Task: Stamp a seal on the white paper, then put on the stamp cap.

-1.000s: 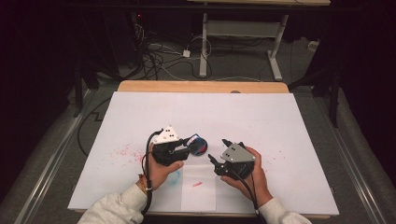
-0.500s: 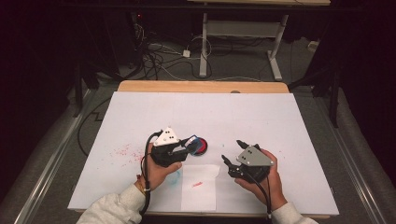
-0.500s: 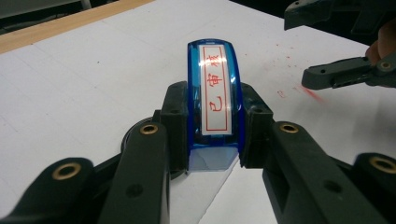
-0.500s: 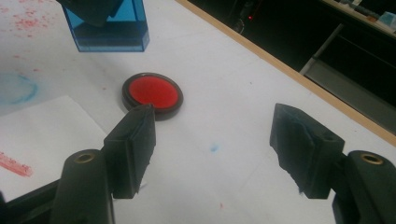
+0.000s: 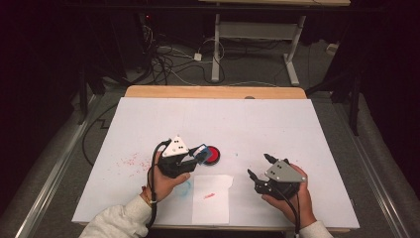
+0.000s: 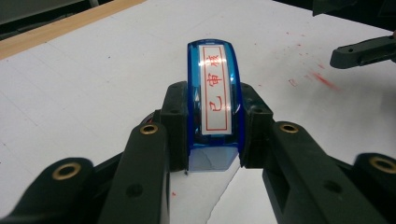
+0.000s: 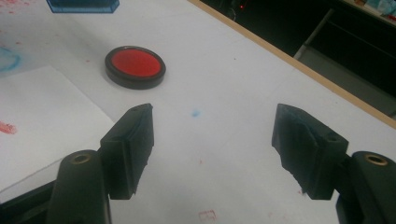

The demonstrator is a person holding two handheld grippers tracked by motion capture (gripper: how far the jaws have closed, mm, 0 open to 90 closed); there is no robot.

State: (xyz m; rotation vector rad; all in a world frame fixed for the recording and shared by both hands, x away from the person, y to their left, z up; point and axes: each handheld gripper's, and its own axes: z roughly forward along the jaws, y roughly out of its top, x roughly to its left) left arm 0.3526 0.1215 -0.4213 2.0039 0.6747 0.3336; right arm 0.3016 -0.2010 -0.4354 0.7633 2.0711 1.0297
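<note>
Blue stamp (image 6: pixel 215 102) label — red "已审核"

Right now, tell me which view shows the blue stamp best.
The left gripper view: the blue stamp sits clamped between the left gripper jaws, its red-lettered label readable. The high view shows a blue sliver beside the red ink pad; the right gripper view catches its base.

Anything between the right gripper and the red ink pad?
Bare white table cover, apart from a small blue speck, in the right gripper view. The right gripper is open, its jaws having just been opening; the ink pad lies ahead.
</note>
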